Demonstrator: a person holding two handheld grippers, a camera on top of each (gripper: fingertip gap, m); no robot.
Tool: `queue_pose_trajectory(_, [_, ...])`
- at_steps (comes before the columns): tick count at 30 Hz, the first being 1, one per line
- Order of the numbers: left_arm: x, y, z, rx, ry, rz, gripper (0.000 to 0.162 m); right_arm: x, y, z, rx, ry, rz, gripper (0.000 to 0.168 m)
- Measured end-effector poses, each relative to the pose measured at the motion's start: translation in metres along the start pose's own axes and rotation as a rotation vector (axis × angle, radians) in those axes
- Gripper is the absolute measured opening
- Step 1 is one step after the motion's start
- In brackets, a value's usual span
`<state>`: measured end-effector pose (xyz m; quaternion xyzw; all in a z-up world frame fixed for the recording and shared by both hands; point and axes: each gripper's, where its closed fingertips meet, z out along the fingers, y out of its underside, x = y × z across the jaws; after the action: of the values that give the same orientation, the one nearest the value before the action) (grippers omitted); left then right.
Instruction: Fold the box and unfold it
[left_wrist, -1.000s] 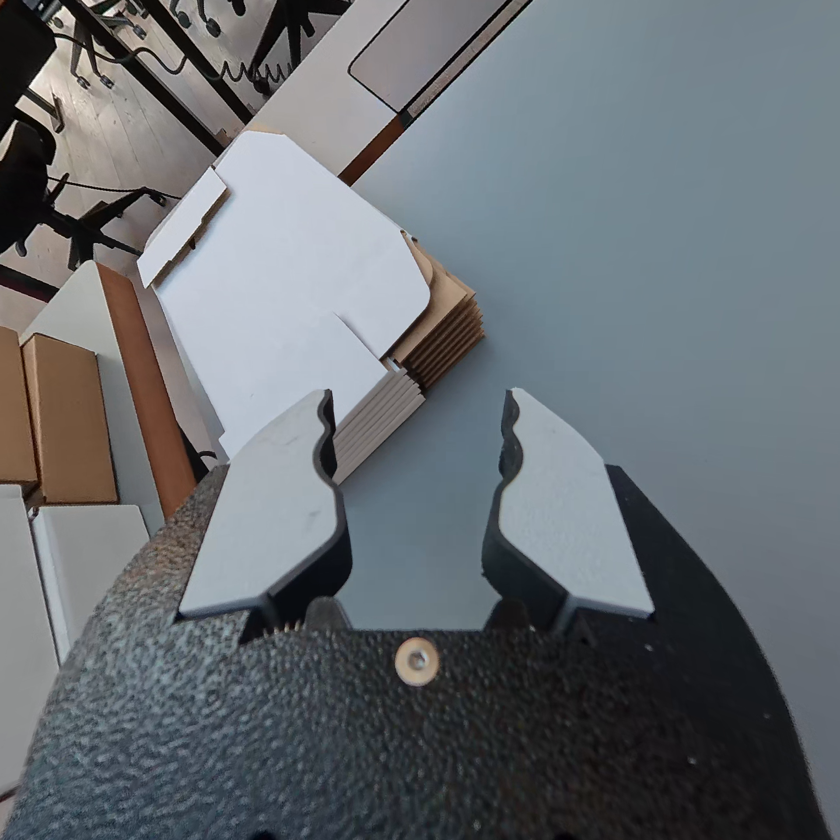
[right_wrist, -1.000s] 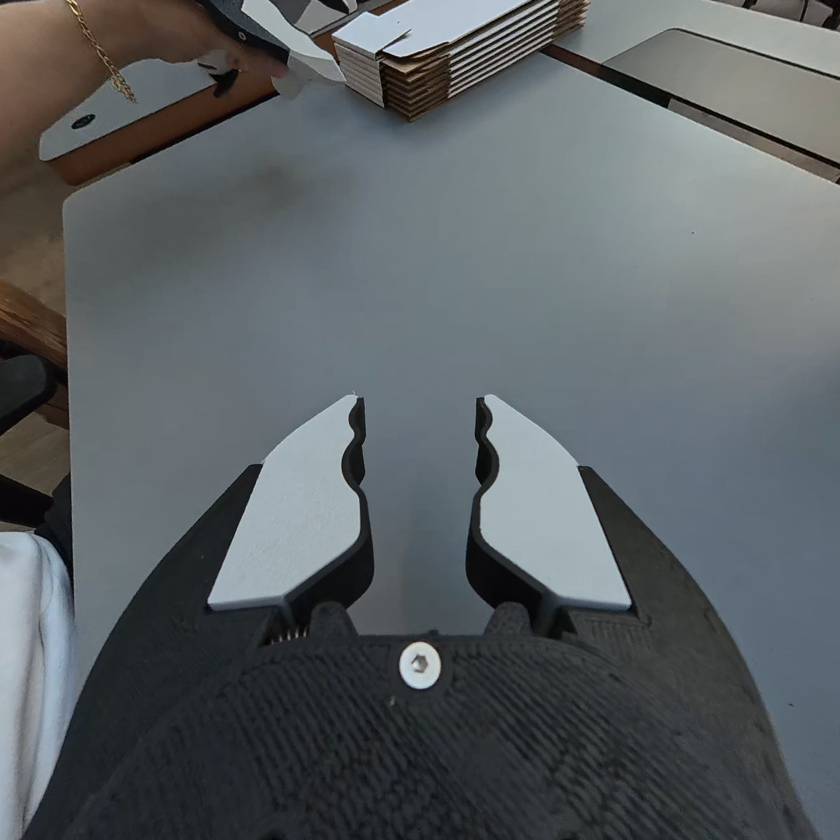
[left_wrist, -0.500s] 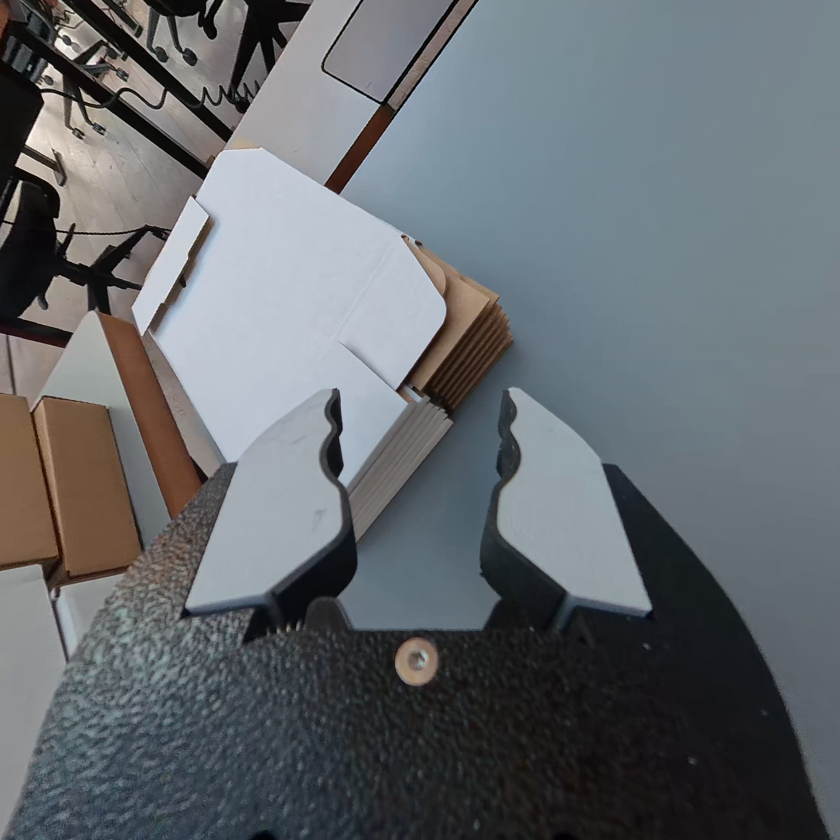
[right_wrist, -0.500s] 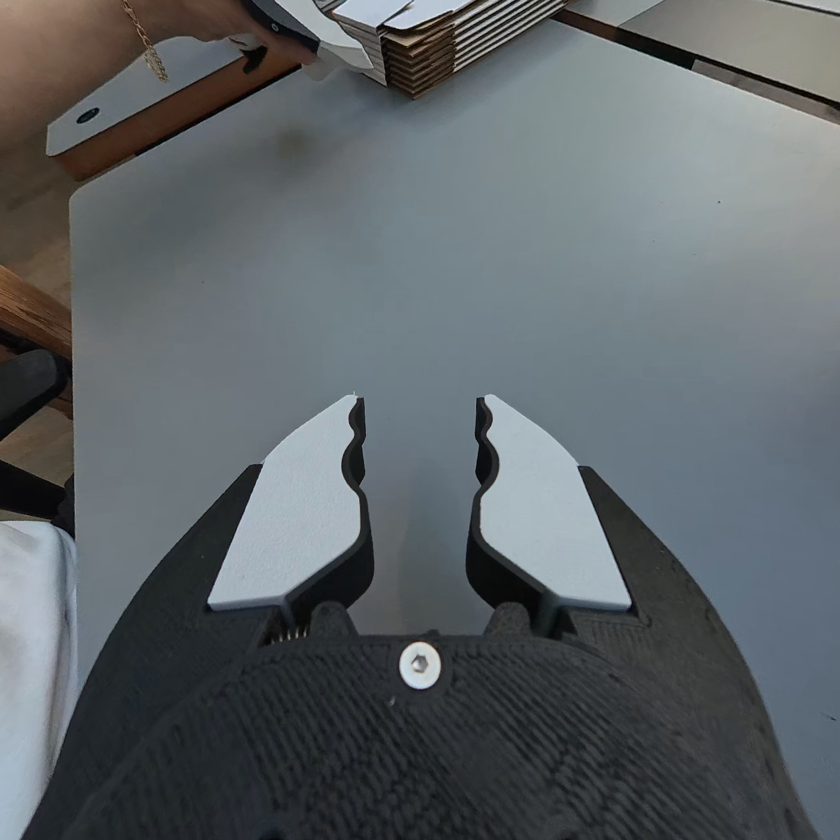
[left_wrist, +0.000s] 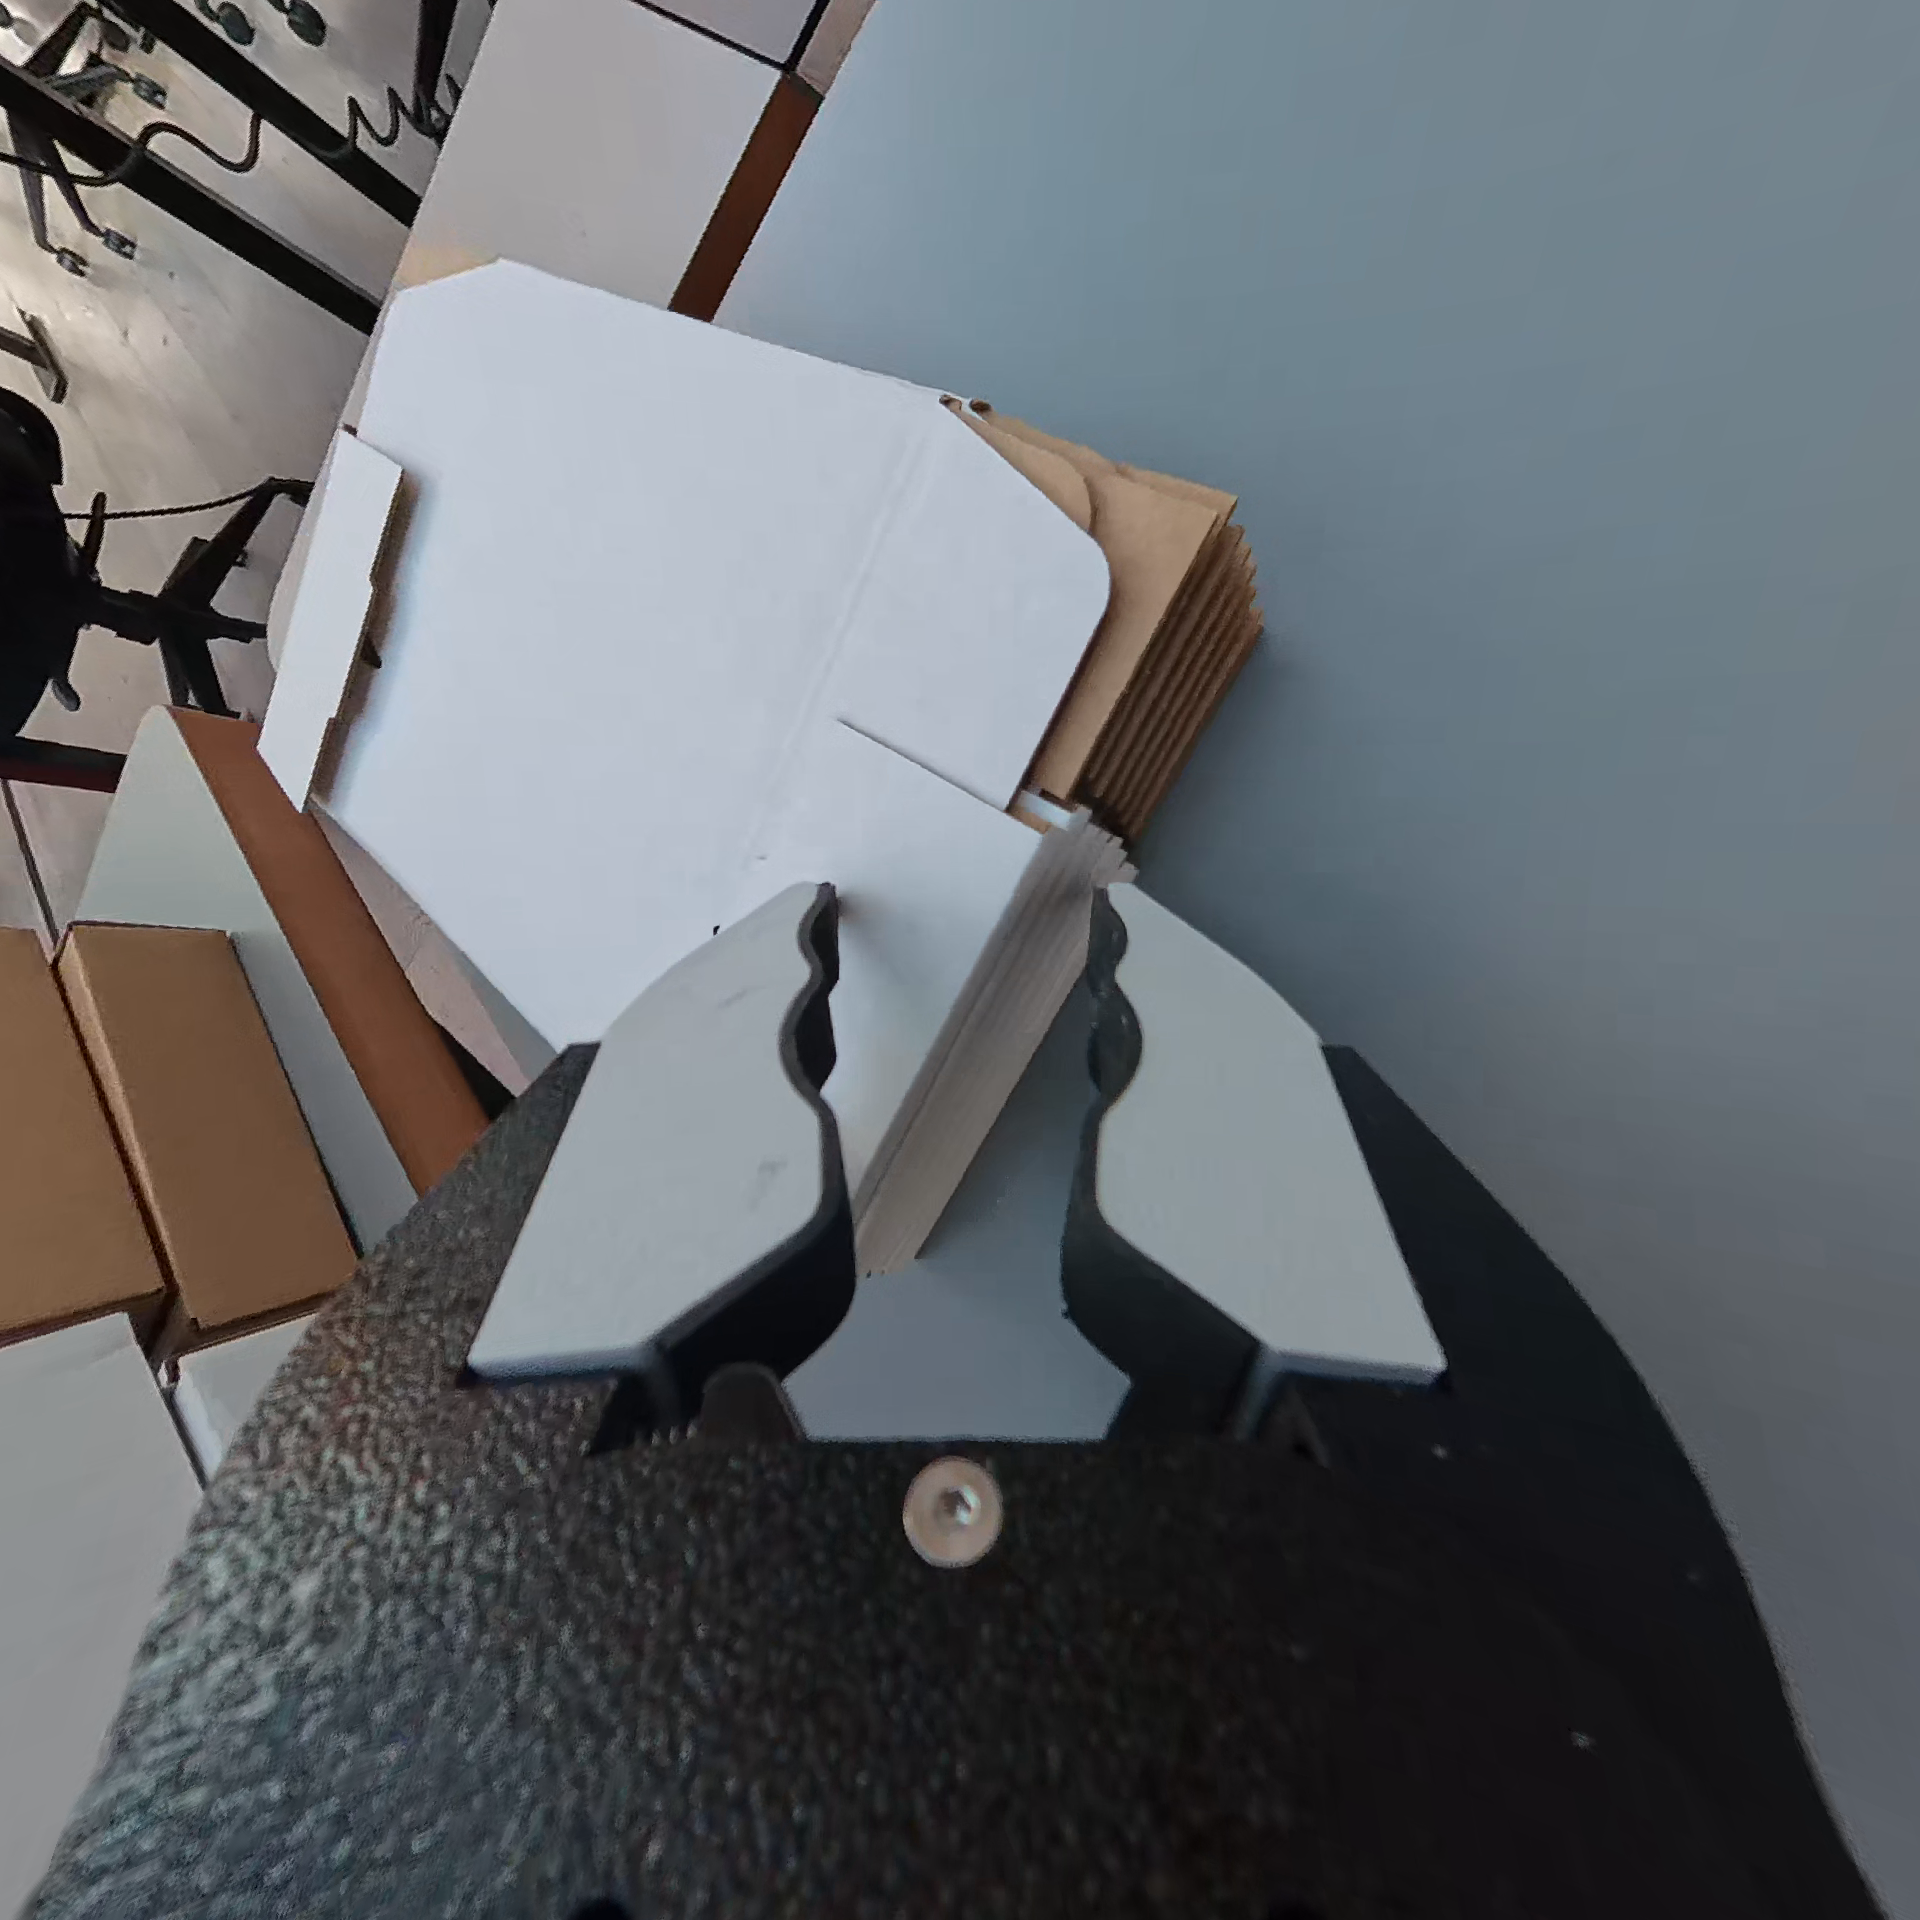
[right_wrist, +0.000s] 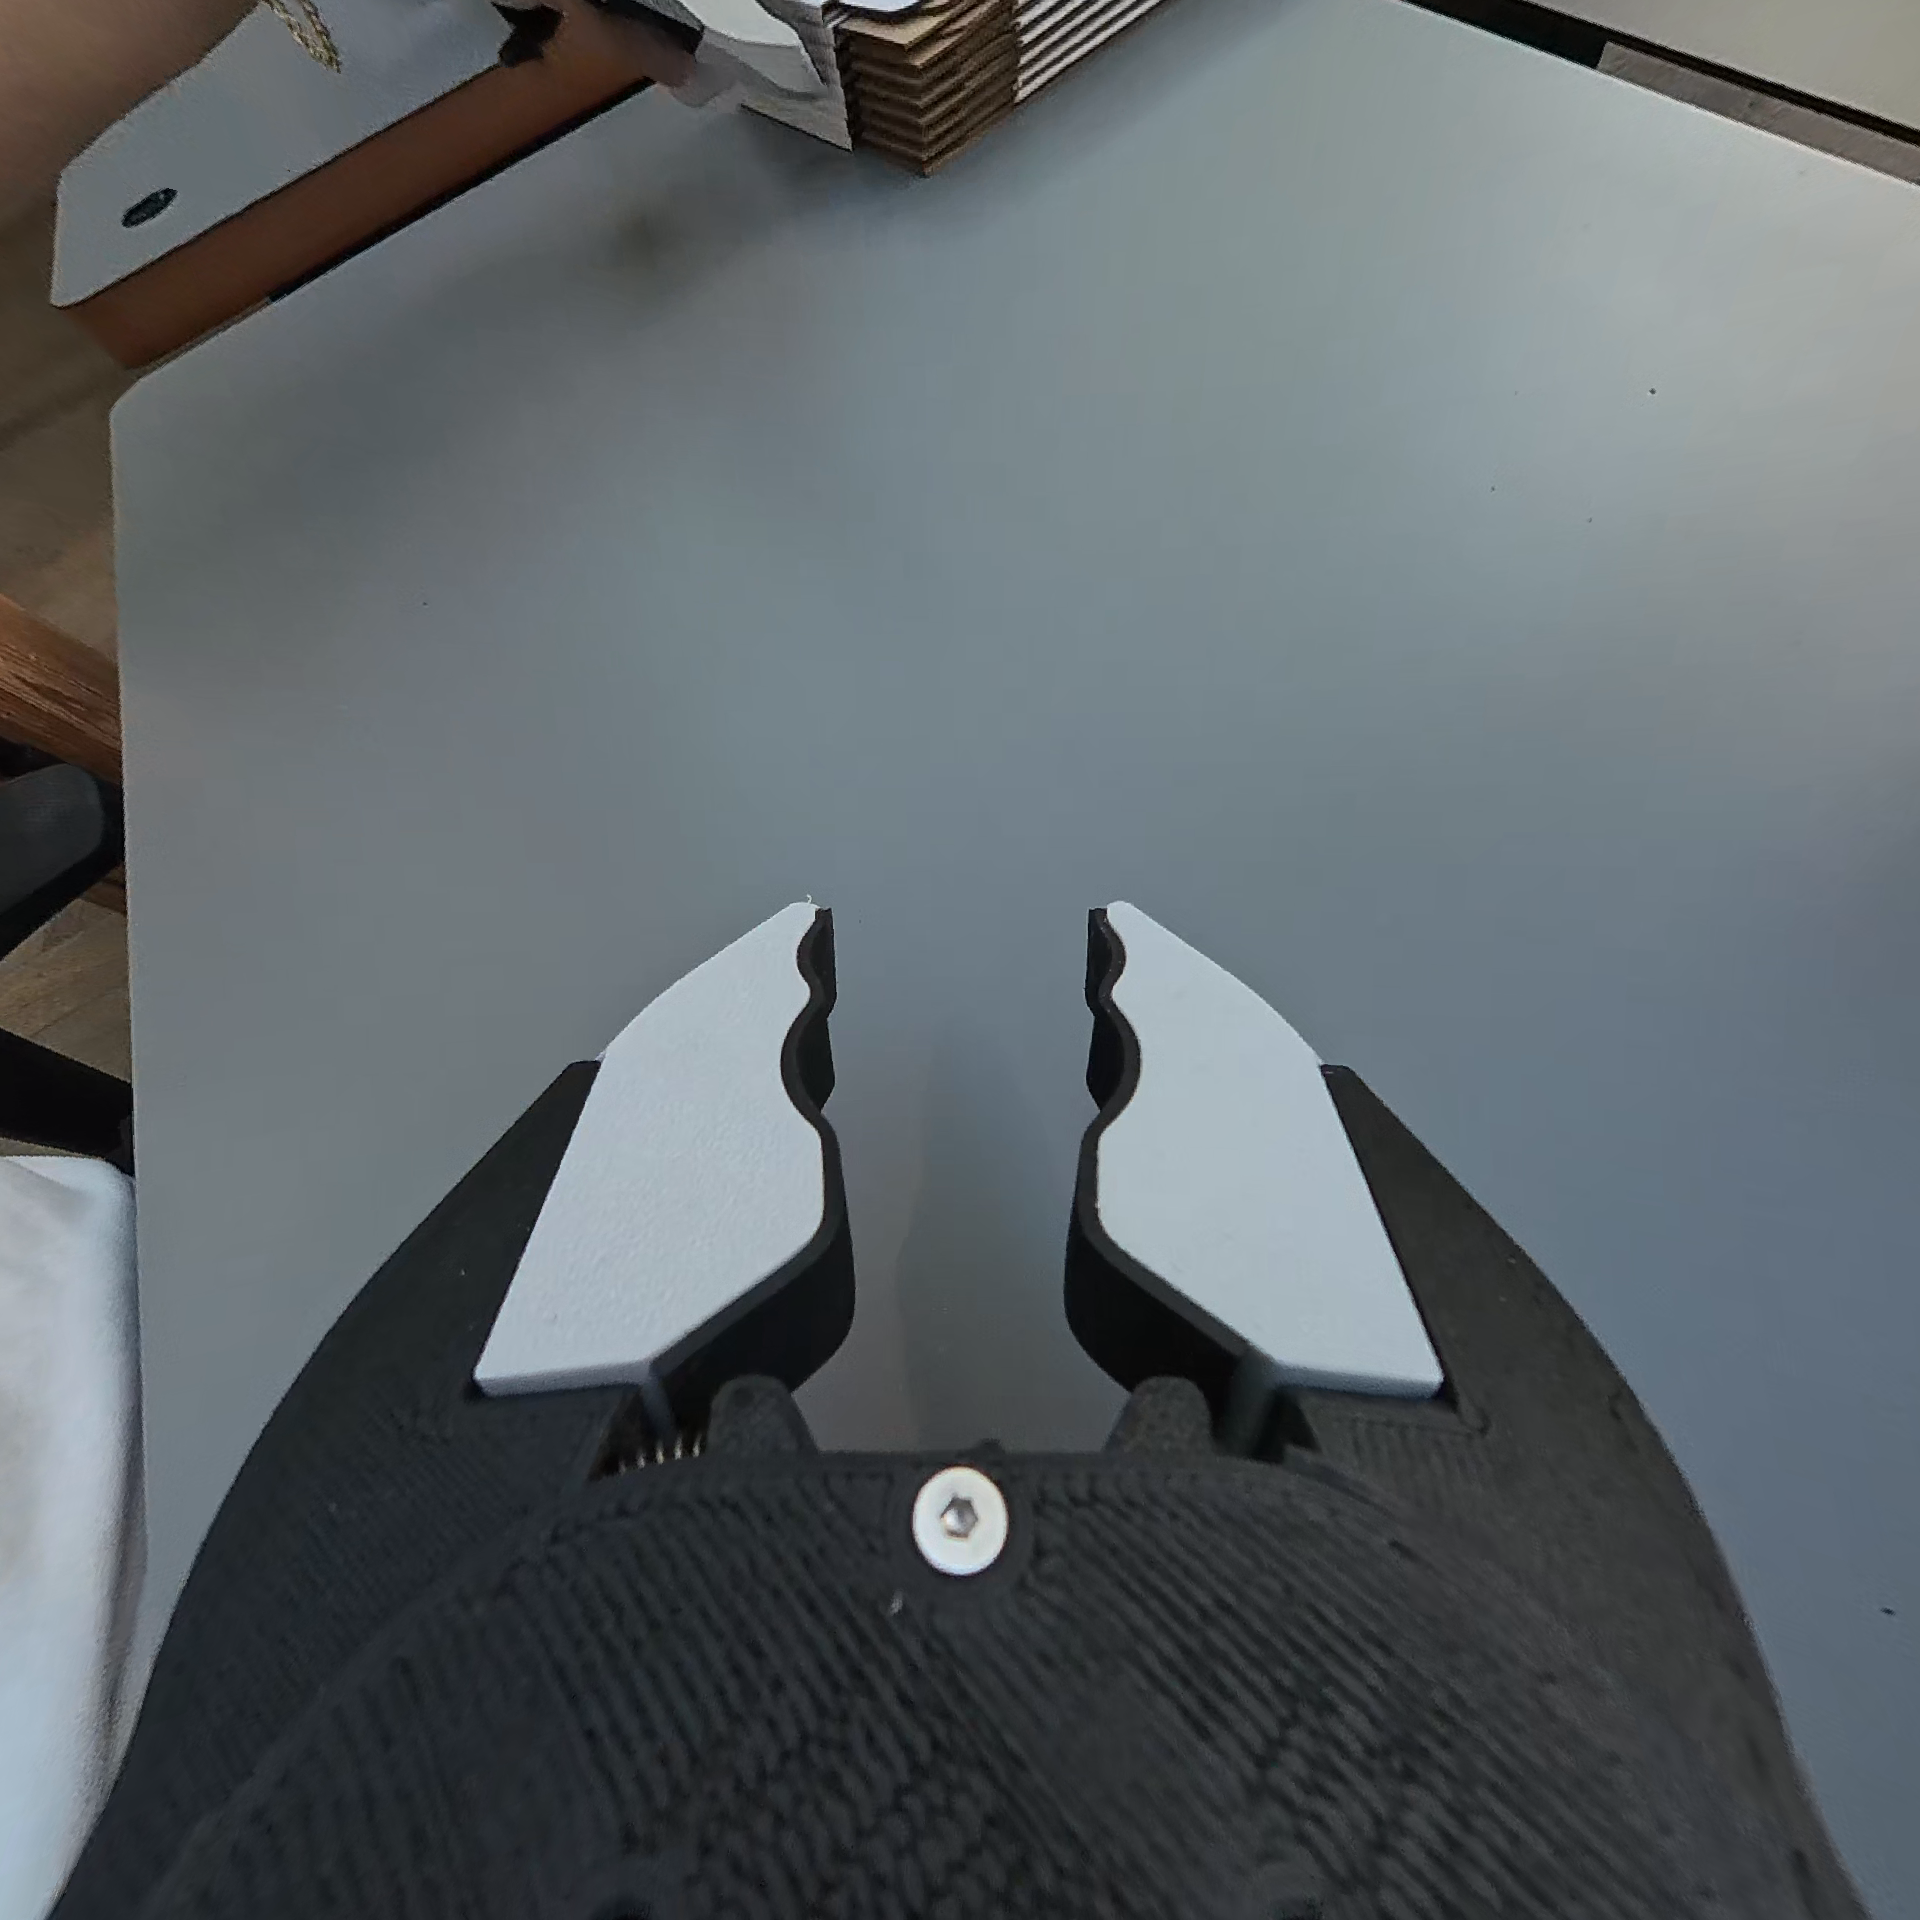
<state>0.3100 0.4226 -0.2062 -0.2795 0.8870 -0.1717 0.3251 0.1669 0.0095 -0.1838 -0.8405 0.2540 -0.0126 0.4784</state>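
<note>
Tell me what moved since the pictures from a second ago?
The left gripper slid forward until its open fingers sit around the corner of the stack of flat white and brown cardboard box blanks; it has not closed on them. The right gripper stayed open over the bare grey table, holding nothing, and the stack has not moved.

This looks like an office or a lab workroom. A plain grey worktop (right_wrist: 1039, 520) carries a stack of flat cardboard box blanks (left_wrist: 675, 623) at its far edge. To the left stand made-up brown cartons (left_wrist: 197, 1122), and farther off are a wheeled office chair base (left_wrist: 187, 613), dark desk legs with coiled cable (left_wrist: 260, 125), and pale wooden floor (left_wrist: 156, 343).
</note>
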Motion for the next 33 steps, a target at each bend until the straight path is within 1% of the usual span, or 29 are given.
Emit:
queue_pose_trajectory(3, [0.009, 0.000, -0.009, -0.027, 0.037, 0.058, 0.042, 0.000, -0.002, 0.001, 0.007, -0.004, 0.001, 0.047])
queue_pose_trajectory(5, [0.013, -0.004, -0.016, -0.007, 0.038, 0.092, 0.033, -0.002, -0.002, 0.002, 0.006, -0.010, 0.002, 0.047])
queue_pose_trajectory(6, [0.013, -0.007, -0.019, 0.013, 0.022, 0.102, 0.033, -0.002, -0.002, 0.002, 0.003, -0.013, 0.000, 0.047])
queue_pose_trajectory(8, [0.010, -0.010, -0.026, 0.035, -0.026, 0.125, 0.041, -0.004, 0.000, 0.002, -0.004, -0.012, -0.014, 0.047])
queue_pose_trajectory(12, [-0.006, -0.013, -0.034, 0.044, -0.186, 0.193, 0.048, -0.003, 0.002, 0.002, -0.009, -0.007, -0.018, 0.047])
queue_pose_trajectory(16, [-0.002, -0.023, -0.034, 0.072, -0.230, 0.228, 0.051, -0.005, 0.001, 0.002, -0.006, -0.011, -0.017, 0.047])
queue_pose_trajectory(20, [0.004, -0.044, -0.029, 0.144, -0.227, 0.168, 0.050, -0.006, 0.001, 0.001, -0.008, -0.006, -0.027, 0.047])
queue_pose_trajectory(26, [0.014, -0.055, -0.008, 0.110, -0.169, 0.178, 0.048, -0.007, 0.001, -0.004, -0.006, -0.006, -0.040, 0.047])
queue_pose_trajectory(31, [0.011, -0.062, -0.004, 0.106, -0.184, 0.196, 0.045, -0.003, 0.003, -0.007, -0.003, -0.004, -0.025, 0.047])
queue_pose_trajectory(33, [0.009, -0.063, -0.005, 0.093, -0.190, 0.198, 0.047, -0.001, 0.003, -0.009, 0.000, -0.004, -0.023, 0.047])
